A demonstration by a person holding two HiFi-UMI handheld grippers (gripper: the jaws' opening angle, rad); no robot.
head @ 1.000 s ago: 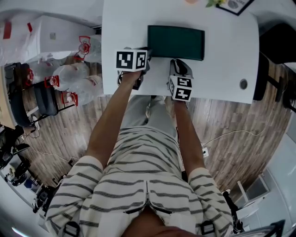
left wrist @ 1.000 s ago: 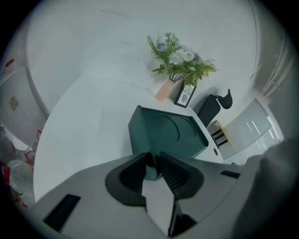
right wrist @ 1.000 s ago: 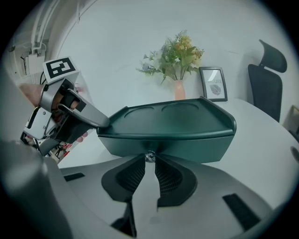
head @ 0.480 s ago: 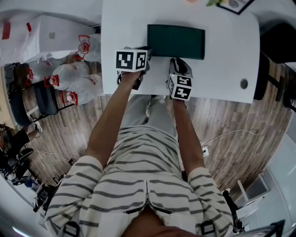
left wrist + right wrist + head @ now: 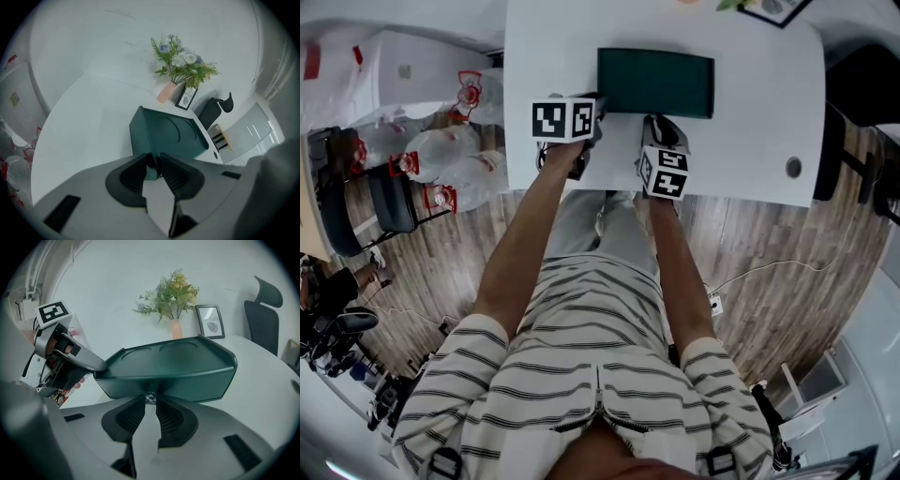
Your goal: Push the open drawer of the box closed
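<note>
A dark green box (image 5: 656, 84) lies on the white table (image 5: 553, 56), and its front face looks flush. My left gripper (image 5: 592, 111) is at the box's near left corner. In the left gripper view its jaws (image 5: 153, 161) pinch the corner edge of the box (image 5: 168, 136). My right gripper (image 5: 662, 126) is at the middle of the front face. In the right gripper view its jaws (image 5: 150, 399) flank a small shiny knob (image 5: 150, 397) under the box (image 5: 173, 371) and are opening slightly. The left gripper (image 5: 86, 365) shows there against the box's left rim.
A pink vase of flowers (image 5: 165, 92) and a small picture frame (image 5: 187, 97) stand at the table's far edge. A black office chair (image 5: 262, 315) is to the right. Plastic bottles (image 5: 450, 159) lie on the wooden floor to the left. A cable hole (image 5: 793, 170) is near the table's right front.
Both grippers have crept a little farther from the person, and the box sits slightly farther back on the table. The grips look the same.
</note>
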